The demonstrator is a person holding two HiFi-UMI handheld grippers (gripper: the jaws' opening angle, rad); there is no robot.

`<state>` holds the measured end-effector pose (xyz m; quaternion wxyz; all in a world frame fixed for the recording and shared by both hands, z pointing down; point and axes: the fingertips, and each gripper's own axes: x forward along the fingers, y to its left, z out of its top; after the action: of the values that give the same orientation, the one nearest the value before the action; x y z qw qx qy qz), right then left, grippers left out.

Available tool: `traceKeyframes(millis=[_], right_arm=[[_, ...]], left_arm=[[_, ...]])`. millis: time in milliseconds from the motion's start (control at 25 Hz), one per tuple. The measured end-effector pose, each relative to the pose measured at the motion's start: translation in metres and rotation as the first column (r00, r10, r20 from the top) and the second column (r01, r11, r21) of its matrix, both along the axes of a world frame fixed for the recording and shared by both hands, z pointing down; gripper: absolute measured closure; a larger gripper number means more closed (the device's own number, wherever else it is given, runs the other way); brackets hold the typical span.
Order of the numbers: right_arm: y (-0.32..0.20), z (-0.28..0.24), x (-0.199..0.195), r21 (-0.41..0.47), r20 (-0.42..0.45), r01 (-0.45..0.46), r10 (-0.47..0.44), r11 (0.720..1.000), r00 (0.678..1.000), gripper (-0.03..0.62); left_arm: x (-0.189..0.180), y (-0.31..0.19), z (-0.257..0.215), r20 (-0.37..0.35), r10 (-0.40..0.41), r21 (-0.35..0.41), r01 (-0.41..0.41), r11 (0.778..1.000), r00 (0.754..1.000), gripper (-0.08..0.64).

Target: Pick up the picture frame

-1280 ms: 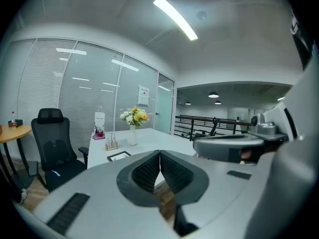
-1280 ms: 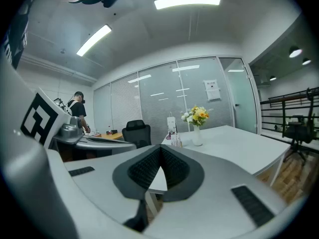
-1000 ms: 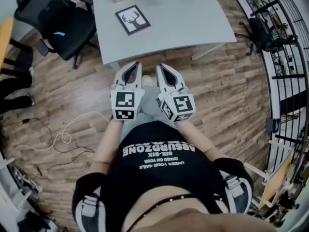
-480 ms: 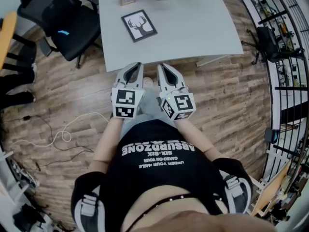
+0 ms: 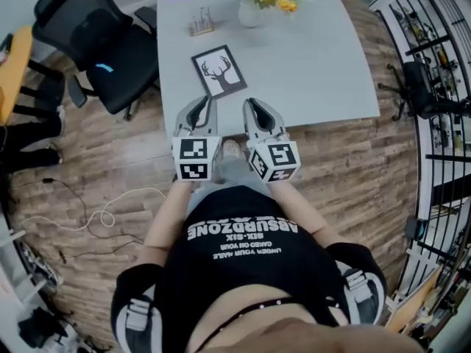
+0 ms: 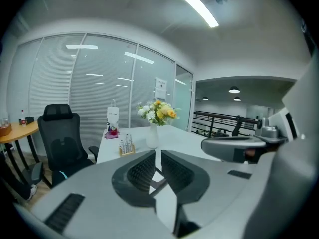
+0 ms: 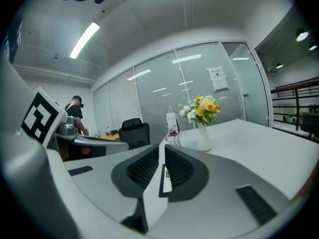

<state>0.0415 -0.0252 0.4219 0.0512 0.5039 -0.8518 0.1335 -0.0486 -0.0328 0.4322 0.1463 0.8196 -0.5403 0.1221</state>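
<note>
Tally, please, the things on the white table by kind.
Frame: 1
Vase of flowers: 1
Wooden rack: 1
Bag: 1
Total: 4

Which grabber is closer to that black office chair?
Left. The left gripper is at the table edge, on the side toward the chair; the right gripper, jaws just opening, empty, is beside it, farther away.
</note>
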Motion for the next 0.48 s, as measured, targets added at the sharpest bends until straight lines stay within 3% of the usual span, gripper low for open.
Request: traceKeyframes(millis=[120,480], right_arm=[[-0.031,0.007,0.003,-0.024,-0.008,0.003,-0.004,1.000,1.000,0.480],[-0.109,0.062,0.008,-0.156,-0.075,0.061,-0.074,0.986,0.994,0.469]], left_arm=[[-0.006,-0.029,0.001,0.005,-0.055,0.001,0.055,0.999,0.998,0.466],[-0.015,-0.093,0.061,0.045,-0.138,-0.150,0.144,0.978,0.989,0.440]])
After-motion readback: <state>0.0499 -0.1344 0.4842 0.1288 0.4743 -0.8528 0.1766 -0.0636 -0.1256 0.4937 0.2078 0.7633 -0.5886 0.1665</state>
